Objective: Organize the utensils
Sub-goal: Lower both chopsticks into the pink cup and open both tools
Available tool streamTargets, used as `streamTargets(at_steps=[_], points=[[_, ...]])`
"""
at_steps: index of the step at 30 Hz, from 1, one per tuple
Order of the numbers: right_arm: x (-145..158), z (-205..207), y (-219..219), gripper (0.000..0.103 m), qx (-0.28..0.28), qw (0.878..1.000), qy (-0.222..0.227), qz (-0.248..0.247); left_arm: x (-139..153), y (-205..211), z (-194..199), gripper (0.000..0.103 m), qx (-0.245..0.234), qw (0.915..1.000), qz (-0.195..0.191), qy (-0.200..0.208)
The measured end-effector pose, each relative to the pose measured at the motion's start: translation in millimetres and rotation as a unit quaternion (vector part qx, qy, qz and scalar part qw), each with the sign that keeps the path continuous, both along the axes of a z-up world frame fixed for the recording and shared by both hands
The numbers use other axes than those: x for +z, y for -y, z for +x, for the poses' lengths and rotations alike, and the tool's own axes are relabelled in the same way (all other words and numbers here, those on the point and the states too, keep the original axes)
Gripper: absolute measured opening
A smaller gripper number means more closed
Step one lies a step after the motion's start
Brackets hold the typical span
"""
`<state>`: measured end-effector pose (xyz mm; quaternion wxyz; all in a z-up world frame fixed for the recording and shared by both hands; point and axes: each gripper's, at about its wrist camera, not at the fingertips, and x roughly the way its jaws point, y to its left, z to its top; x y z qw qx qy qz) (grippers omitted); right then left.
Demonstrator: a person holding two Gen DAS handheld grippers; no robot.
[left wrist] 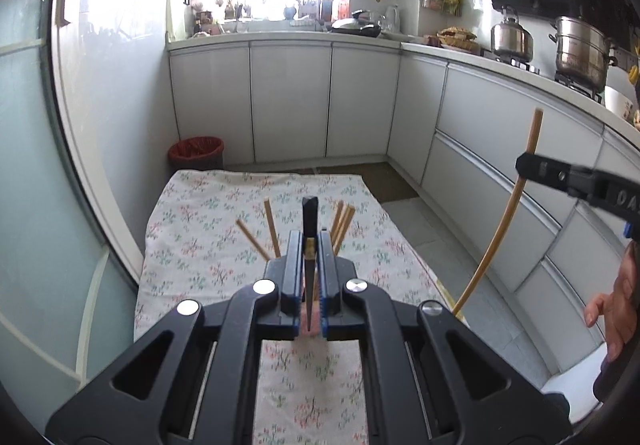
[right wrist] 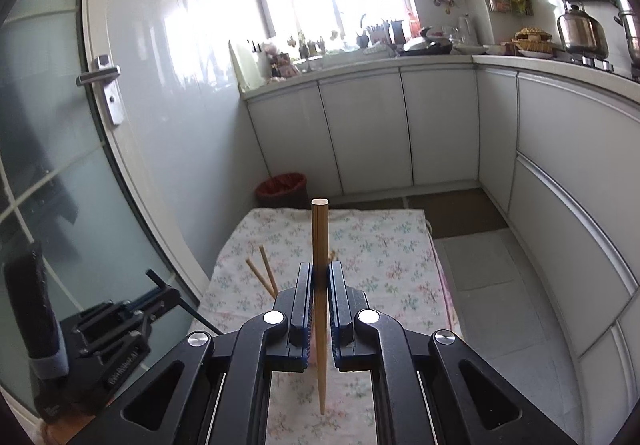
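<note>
My left gripper [left wrist: 310,245] is shut on a dark chopstick [left wrist: 309,217] with a brass band, held upright above a pink holder [left wrist: 313,315] that has several wooden chopsticks [left wrist: 271,227] standing in it. My right gripper [right wrist: 320,277] is shut on a light wooden chopstick [right wrist: 320,241], held upright with its tip low over the floral cloth [right wrist: 384,245]. In the left wrist view the right gripper [left wrist: 524,165] holds that chopstick [left wrist: 500,221] at the right, beyond the table edge. The left gripper [right wrist: 160,287] shows at the lower left of the right wrist view.
The floral cloth [left wrist: 200,229] covers a small table. A red bin [left wrist: 196,153] stands beyond its far edge. White cabinets [left wrist: 288,101] line the back and right. A glass door [right wrist: 48,165] is at the left. A kettle [left wrist: 511,37] and a pot [left wrist: 580,49] sit on the stove.
</note>
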<state>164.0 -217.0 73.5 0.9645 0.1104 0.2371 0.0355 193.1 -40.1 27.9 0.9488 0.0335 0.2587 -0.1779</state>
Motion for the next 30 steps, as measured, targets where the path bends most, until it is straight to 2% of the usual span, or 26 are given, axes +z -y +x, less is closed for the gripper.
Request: streamTargets(at_steps=[7,12,15,18,21,23,30], points=[[16,42,-11,0.008,0.004,0.999,0.040,-0.010,-11,8,46,0.008,0.011,0.9998,-0.017,-0.002],[0,79,-25,0.008,0.015,0.999,0.043,-0.021,-42,13,75,0.008,0.015,0.9992,-0.021,-0.031],[-14,99,-33,0.008,0.022,0.999,0.037,-0.027,-62,11,80,0.008,0.014,0.9980,-0.029,-0.055],[-28,115,-41,0.008,0.028,0.999,0.029,-0.033,-57,-1,74,0.009,0.015,0.9971,-0.058,-0.047],[-37,126,-48,0.008,0.031,0.999,0.024,-0.034,-42,-21,62,0.014,0.027,0.9959,-0.083,-0.024],[-39,131,-53,0.008,0.032,0.998,0.027,-0.035,-33,-30,59,0.018,0.036,0.9954,-0.088,-0.013],[-51,144,-71,0.008,0.047,0.998,0.021,-0.040,-28,-57,53,0.019,0.060,0.9927,-0.105,-0.003]])
